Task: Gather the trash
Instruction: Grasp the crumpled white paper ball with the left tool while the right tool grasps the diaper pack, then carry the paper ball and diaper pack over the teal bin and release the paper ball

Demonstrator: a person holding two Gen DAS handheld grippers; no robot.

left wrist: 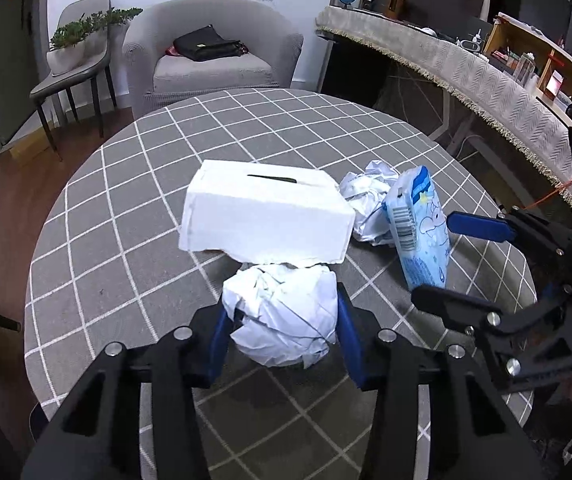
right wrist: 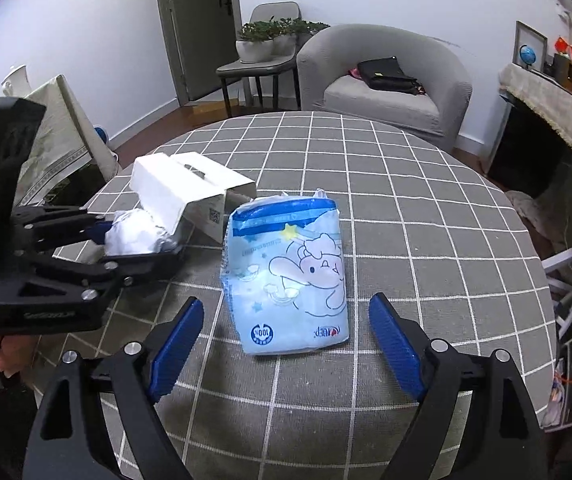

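A crumpled white paper ball (left wrist: 282,314) lies on the grey checked round table (left wrist: 126,216). My left gripper (left wrist: 282,320) is closed on it, both blue pads touching its sides; it also shows in the right wrist view (right wrist: 138,232). A white torn cardboard box (left wrist: 266,216) lies just beyond. A second crumpled paper (left wrist: 366,200) lies right of the box. A light blue tissue pack (right wrist: 290,276) lies in front of my right gripper (right wrist: 286,320), which is open with the pack's near end between its fingers.
A grey armchair (left wrist: 214,60) with a black bag stands beyond the table. A grey chair with potted plants (left wrist: 74,44) is at the left. A cloth-covered desk (left wrist: 466,68) with clutter runs along the right.
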